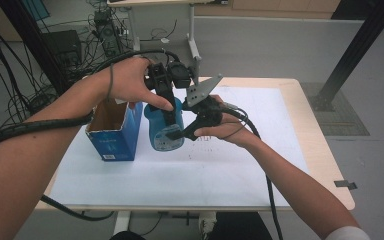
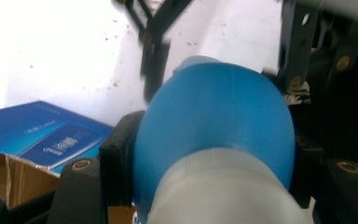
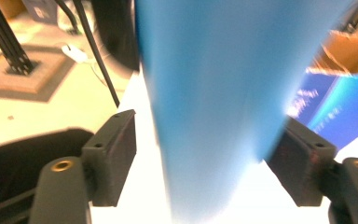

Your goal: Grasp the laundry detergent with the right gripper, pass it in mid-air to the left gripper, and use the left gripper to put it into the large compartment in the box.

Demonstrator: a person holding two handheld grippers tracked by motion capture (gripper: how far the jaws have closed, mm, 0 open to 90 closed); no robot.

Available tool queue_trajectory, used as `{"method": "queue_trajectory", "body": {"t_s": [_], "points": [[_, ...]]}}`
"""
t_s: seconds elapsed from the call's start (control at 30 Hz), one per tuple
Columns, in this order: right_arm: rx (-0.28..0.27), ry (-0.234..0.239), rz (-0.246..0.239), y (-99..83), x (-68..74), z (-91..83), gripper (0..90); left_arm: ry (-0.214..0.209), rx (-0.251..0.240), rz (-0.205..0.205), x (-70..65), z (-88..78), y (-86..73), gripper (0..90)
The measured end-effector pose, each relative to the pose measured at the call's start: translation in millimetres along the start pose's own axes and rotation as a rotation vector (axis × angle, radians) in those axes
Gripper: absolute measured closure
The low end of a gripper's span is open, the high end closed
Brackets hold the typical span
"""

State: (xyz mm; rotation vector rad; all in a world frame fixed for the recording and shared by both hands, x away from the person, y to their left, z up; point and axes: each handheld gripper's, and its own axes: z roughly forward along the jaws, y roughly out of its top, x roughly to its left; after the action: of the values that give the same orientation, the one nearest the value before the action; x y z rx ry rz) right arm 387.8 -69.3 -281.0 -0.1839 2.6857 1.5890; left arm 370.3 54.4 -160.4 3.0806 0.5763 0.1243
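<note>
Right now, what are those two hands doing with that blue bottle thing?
A person is working with a hand-held gripper in each hand over a white-covered table. The left hand-held gripper is shut on the blue bottle, gripping it near its pale top and holding it beside an open blue cardboard box. The right hand-held gripper sits around the bottle's lower part, but its left pad stands clear of the bottle, so it isn't squeezing.

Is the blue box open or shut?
Open. The box stands beside the blue bottle with its top flaps up, showing the brown inside.
</note>
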Motion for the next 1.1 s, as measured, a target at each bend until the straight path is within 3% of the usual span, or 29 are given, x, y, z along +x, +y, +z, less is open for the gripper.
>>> {"method": "queue_trajectory", "body": {"t_s": [0.07, 0.13, 0.2, 0.27, 0.47, 0.63, 0.83, 0.93, 0.97, 1.1], "points": [[0.030, -0.019, 0.016, -3.3, -0.2, -4.7, 16.5, 0.000, 0.006, -0.020, 2.0, -1.5, -1.4, 36.5], [0.071, -0.022, 0.073, -6.7, -1.9, -11.8, 11.1, 0.002, 0.007, -0.041, 3.2, -3.2, -2.1, 36.4], [0.119, -0.058, 0.113, -9.7, -3.5, -19.4, 5.8, 0.006, 0.008, -0.062, 4.8, -5.9, -2.5, 36.4], [0.159, -0.106, 0.149, -13.1, -4.0, -29.0, 5.7, 0.006, 0.014, -0.089, 7.4, -8.8, -3.1, 36.4], [0.266, -0.184, 0.229, -26.2, -6.0, -62.1, 5.4, -0.033, 0.003, -0.246, 21.9, -22.9, -8.5, 36.4], [0.342, -0.222, 0.300, -40.8, -7.6, -87.6, 5.4, 0.003, 0.002, -0.339, 30.1, -38.4, -14.4, 36.4], [0.374, -0.277, 0.357, -50.7, -7.5, -114.1, 5.4, 0.025, -0.005, -0.510, 44.9, -61.5, -26.8, 36.4], [0.389, -0.286, 0.383, -55.1, -8.0, -123.6, 5.2, 0.038, -0.031, -0.621, 50.7, -72.6, -32.2, 36.3], [0.394, -0.287, 0.387, -56.1, -8.0, -125.8, 5.2, 0.038, -0.047, -0.677, 54.2, -77.9, -35.8, 36.3], [0.422, -0.292, 0.400, -60.5, -8.0, -136.3, 5.2, 0.020, -0.061, -0.821, 67.0, -93.8, -48.5, 36.4]]}}
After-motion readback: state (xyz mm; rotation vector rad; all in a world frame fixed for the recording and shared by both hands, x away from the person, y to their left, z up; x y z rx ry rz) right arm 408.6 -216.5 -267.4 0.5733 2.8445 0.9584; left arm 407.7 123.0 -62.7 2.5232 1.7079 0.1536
